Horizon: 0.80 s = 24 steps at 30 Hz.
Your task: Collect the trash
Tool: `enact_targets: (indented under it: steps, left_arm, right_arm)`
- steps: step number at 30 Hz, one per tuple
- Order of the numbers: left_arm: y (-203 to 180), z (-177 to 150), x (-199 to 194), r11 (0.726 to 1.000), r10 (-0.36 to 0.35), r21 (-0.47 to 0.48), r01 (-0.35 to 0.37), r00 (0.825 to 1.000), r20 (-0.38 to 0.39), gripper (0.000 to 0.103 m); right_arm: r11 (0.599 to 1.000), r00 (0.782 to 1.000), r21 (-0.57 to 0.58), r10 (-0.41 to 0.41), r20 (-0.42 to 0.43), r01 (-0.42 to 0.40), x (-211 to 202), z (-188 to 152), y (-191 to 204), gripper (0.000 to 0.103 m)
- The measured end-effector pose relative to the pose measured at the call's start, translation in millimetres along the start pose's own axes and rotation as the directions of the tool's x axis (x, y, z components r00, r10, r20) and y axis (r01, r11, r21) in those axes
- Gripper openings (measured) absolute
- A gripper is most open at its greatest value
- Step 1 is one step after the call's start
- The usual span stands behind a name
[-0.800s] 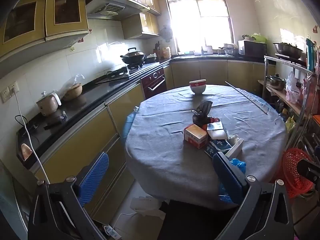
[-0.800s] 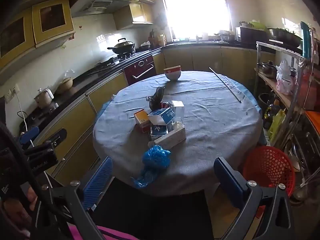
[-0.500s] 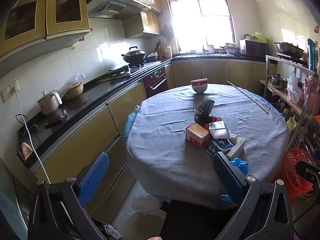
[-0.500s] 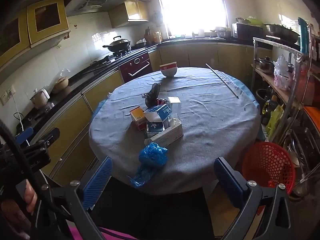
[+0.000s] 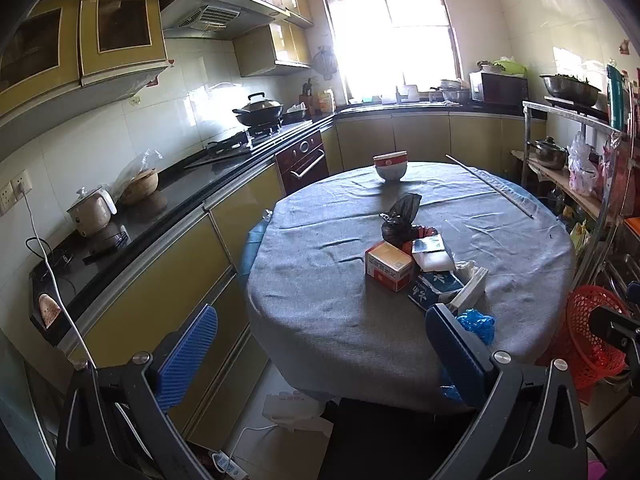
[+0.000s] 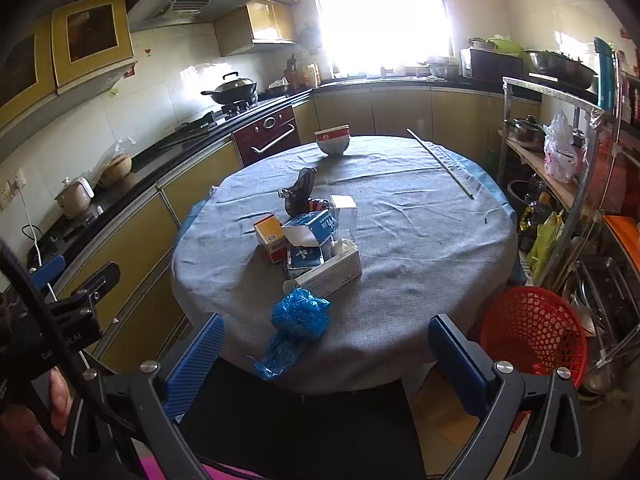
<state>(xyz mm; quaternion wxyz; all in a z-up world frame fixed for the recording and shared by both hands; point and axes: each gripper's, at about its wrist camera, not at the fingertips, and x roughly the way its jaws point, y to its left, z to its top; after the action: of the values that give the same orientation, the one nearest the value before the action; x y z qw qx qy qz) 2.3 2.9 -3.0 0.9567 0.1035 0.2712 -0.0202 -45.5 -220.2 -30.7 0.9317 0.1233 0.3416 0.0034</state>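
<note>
Long white carton (image 6: 326, 274) lying flat, angled up-right

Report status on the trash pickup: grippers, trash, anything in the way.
Left gripper and right gripper open, empty, short of the table. Boxes, blue bag, black bag untouched. Red basket beside table. Nothing in the way.

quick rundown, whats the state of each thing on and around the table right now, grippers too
left gripper: open, empty
right gripper: open, empty
blue plastic bag: crumpled, trailing over the table edge
black bag: tied shut, upright
orange box: closed, lying flat
blue carton: flap torn open
long white box: lying on its side
bowl: upright
red basket: upright on the floor
wok: lidded, on the stove
</note>
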Motion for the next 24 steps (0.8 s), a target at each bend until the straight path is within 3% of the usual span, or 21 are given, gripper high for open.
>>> enact_targets:
  steps: [24]
  left_arm:
    - [1, -5, 13, 1.000, 0.019, -0.014, -0.019, 0.999, -0.038, 0.103]
  right_arm:
    - [1.000, 0.998, -0.001, 0.022, -0.060, -0.022, 18, -6, 4, 0.102]
